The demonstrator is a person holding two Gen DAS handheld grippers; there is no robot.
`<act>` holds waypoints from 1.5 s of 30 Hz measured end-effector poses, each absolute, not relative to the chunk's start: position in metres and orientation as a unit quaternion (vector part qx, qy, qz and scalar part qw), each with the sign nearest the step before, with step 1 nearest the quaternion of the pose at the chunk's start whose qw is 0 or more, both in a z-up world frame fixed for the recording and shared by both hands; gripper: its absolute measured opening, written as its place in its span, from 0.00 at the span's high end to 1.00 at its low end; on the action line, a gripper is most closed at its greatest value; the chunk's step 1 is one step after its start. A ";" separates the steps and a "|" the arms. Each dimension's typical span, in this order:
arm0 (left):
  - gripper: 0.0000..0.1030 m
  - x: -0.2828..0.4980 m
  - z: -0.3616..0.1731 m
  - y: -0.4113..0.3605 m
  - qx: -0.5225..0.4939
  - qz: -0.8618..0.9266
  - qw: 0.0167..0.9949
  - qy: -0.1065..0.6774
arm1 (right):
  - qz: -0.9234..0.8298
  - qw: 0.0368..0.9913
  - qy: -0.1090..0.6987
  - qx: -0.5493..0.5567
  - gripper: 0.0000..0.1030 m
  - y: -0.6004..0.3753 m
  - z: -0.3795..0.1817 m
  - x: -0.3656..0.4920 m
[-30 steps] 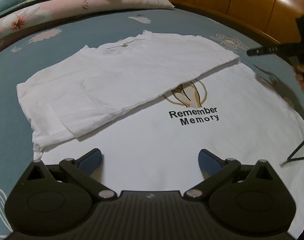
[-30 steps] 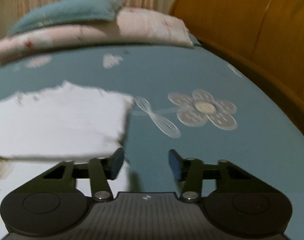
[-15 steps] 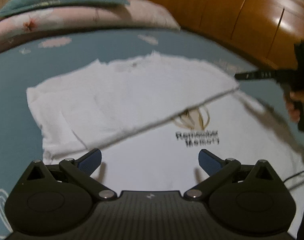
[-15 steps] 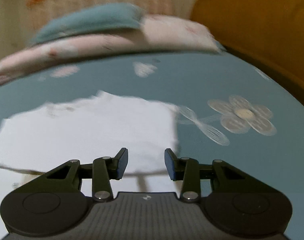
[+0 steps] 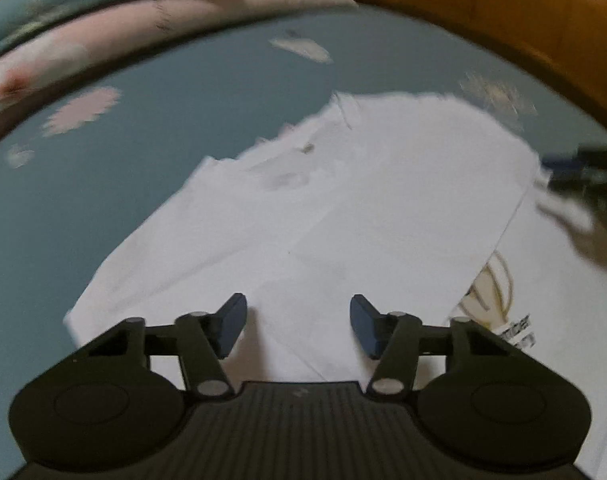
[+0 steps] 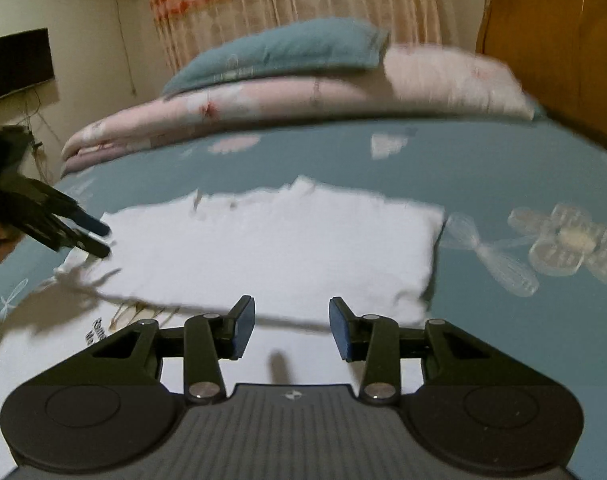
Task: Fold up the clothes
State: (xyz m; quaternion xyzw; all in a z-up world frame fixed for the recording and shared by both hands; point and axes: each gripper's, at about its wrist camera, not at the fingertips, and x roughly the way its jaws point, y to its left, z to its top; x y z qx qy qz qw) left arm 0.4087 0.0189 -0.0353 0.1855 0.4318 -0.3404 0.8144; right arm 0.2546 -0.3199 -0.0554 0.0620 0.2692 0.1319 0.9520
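Both pairs of jaws stand apart and hold nothing: the left gripper has narrowed its gap and closed in over the folded-over flap of the white T-shirt, and the right gripper has swung from the shirt's corner to hang above the same flap's long edge. The shirt lies on the bed with one side doubled across its print, so I judge both grippers are lining up for a further fold.

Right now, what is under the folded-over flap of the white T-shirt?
The folded flap lies on the rest of the white T-shirt, on the blue bedsheet. Part of the printed graphic peeks out past its edge; the rest of the print is covered.
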 end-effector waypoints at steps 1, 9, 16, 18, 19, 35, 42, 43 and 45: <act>0.52 0.416 -0.040 0.015 0.199 -0.349 0.805 0.437 | 0.138 0.953 0.261 0.070 0.50 -0.323 -0.053 0.253; 0.56 0.441 -0.053 0.027 0.192 -0.387 0.781 0.451 | 0.150 0.947 0.259 0.119 0.50 -0.335 -0.055 0.252; 0.59 0.450 -0.057 0.044 0.138 -0.382 0.779 0.477 | 0.153 0.941 0.270 0.132 0.50 -0.335 -0.062 0.255; 0.68 0.445 -0.055 0.039 0.156 -0.372 0.782 0.475 | 0.149 0.943 0.268 0.129 0.50 -0.335 -0.062 0.256; 0.78 0.442 -0.053 0.037 0.164 -0.365 0.784 0.475 | 0.149 0.943 0.268 0.130 0.50 -0.336 -0.062 0.256; 0.92 0.401 -0.009 -0.002 0.300 -0.288 0.808 0.418 | 0.101 0.951 0.252 0.148 0.49 -0.351 -0.061 0.258; 0.90 0.419 -0.019 0.008 0.270 -0.265 0.814 0.440 | 0.083 0.953 0.253 0.142 0.48 -0.355 -0.062 0.259; 0.87 0.420 -0.025 0.006 0.276 -0.262 0.810 0.447 | 0.080 0.954 0.253 0.141 0.47 -0.356 -0.062 0.259; 0.82 0.418 -0.032 0.003 0.284 -0.260 0.807 0.448 | 0.075 0.954 0.254 0.139 0.47 -0.357 -0.062 0.259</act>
